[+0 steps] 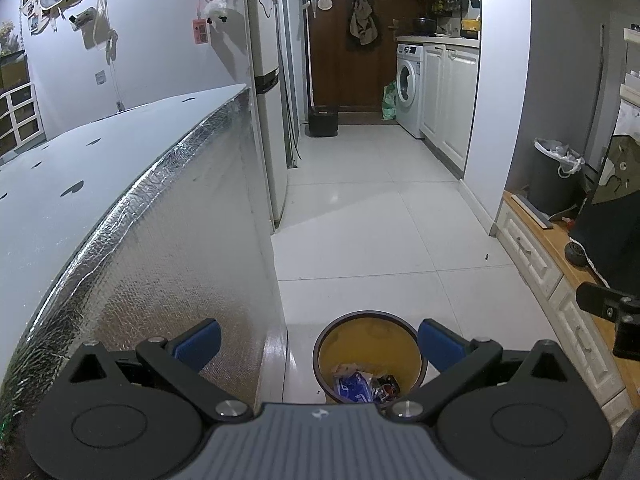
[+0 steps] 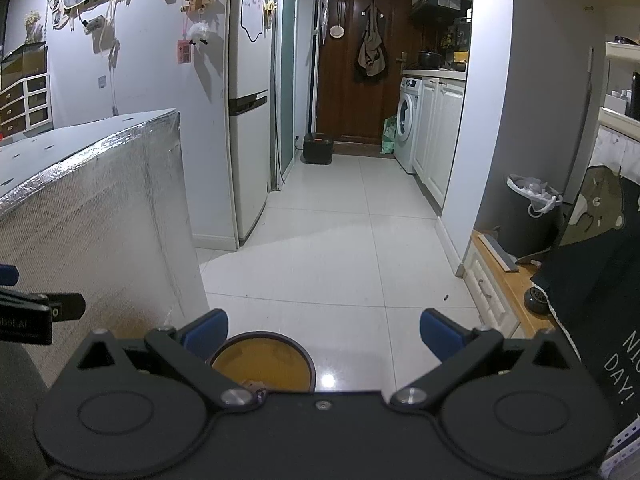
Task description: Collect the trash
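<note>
Both my left tongs point(image 1: 319, 338) and right tongs point(image 2: 324, 330) gape wide and empty, the floor bin point(image 1: 368, 322) holding wrappers point(image 1: 362, 386) directly beneath the left pair, nearer than the right.

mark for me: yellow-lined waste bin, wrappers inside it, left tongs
yellow-lined waste bin point(image 1: 370, 342): left wrist view, on its bare inner wall.
wrappers point(image 1: 354, 386): left wrist view, on the blue wrapper at the bin's bottom.
left tongs point(image 1: 320, 340): left wrist view, midway between the blue fingertips, open, empty.
</note>
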Tool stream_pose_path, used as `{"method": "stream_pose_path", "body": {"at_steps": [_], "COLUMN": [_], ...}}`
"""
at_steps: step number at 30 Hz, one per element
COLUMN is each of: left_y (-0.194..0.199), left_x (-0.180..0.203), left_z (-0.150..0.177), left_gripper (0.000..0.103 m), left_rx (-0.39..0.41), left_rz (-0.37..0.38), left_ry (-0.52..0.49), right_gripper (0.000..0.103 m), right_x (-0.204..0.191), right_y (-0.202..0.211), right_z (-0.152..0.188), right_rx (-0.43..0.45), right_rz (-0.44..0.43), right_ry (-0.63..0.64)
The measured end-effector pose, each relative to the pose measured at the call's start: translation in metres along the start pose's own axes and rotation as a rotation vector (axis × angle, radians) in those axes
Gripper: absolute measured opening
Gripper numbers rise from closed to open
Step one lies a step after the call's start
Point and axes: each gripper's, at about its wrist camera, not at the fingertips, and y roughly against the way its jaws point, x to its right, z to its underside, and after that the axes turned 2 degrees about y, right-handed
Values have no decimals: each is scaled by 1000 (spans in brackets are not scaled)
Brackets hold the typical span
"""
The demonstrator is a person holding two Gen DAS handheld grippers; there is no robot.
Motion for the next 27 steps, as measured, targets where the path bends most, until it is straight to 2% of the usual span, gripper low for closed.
{"method": "stream_pose_path", "body": {"at_steps": [27], "left_y": [-3], "left_x": [0], "left_z": [1], "left_gripper": [103], "left_rx": [-16], "left_rz": [3], "left_ry": [-1], "right_gripper": [103], "right_x": [3], "right_y": [-8], "right_z": [3], "right_rx": [-46], "right_rz": [-6], "right_ry": [12]}}
